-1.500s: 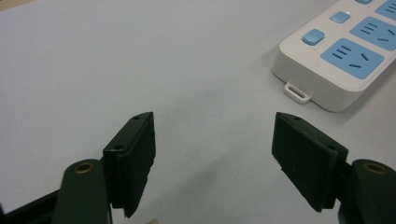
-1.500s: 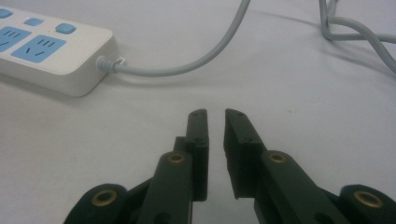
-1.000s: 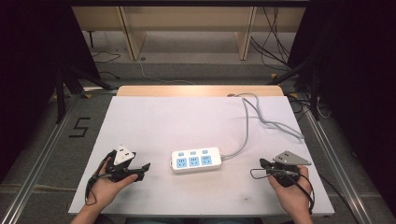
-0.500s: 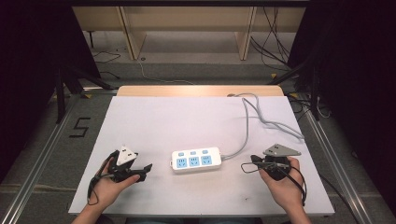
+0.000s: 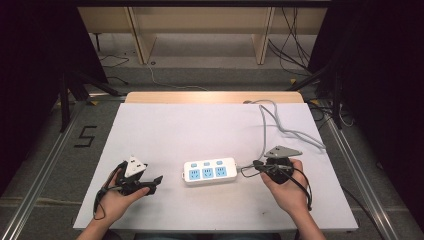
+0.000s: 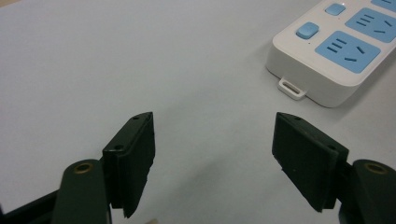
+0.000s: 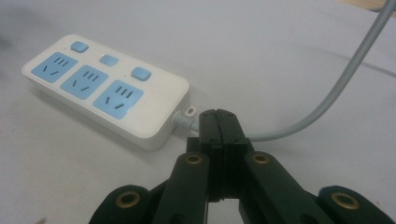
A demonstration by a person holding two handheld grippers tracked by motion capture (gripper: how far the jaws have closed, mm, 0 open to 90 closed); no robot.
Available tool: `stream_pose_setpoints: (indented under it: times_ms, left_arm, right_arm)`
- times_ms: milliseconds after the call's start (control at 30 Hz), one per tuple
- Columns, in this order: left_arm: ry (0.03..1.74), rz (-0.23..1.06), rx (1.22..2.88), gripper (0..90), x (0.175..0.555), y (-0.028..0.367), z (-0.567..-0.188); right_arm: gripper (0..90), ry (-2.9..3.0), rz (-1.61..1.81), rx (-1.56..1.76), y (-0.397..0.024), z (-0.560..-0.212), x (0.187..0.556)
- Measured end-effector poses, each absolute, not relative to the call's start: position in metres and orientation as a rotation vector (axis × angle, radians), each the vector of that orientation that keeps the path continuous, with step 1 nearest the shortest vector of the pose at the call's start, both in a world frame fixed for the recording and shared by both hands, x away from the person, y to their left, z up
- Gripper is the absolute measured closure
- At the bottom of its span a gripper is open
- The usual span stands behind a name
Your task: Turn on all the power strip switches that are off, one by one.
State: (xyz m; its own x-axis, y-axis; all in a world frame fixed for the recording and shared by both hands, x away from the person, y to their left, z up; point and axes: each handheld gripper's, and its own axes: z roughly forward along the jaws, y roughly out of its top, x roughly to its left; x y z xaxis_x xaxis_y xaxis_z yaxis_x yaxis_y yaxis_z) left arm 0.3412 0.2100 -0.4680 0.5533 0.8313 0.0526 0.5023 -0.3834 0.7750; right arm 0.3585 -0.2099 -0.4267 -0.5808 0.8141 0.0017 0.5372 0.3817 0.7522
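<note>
A white power strip [image 5: 210, 171] with three blue sockets and three blue switches lies near the front middle of the white table [image 5: 200, 125]. Its grey cable [image 5: 272, 127] runs off to the back right. My left gripper [image 5: 150, 184] rests on the table left of the strip, jaws wide open with nothing between them [image 6: 212, 158]; the strip's end [image 6: 327, 60] lies ahead to the right. My right gripper [image 5: 256, 165] is shut with nothing in it, its tips [image 7: 218, 119] close to the strip's cable end [image 7: 182, 122].
The grey cable [image 7: 336, 88] curves across the table right of the right gripper. A wooden strip [image 5: 212, 97] borders the table's far edge. Metal rails [image 5: 45, 165] run along both sides, and shelving legs and loose cables stand on the floor behind.
My right gripper has moved left and slightly up, from the table's right side to the cable end of the power strip. The left gripper has stayed put.
</note>
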Motion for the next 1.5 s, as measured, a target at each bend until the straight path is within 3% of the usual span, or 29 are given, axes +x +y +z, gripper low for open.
stream_pose_setpoints:
  times_ms: [1500]
  left_arm:
    - [1.071, 0.572, 2.061, 29.9, 0.347, 0.206, -0.469]
  right_arm:
    - [90.0, 2.382, 1.022, 1.156, -0.169, -0.427, 0.388]
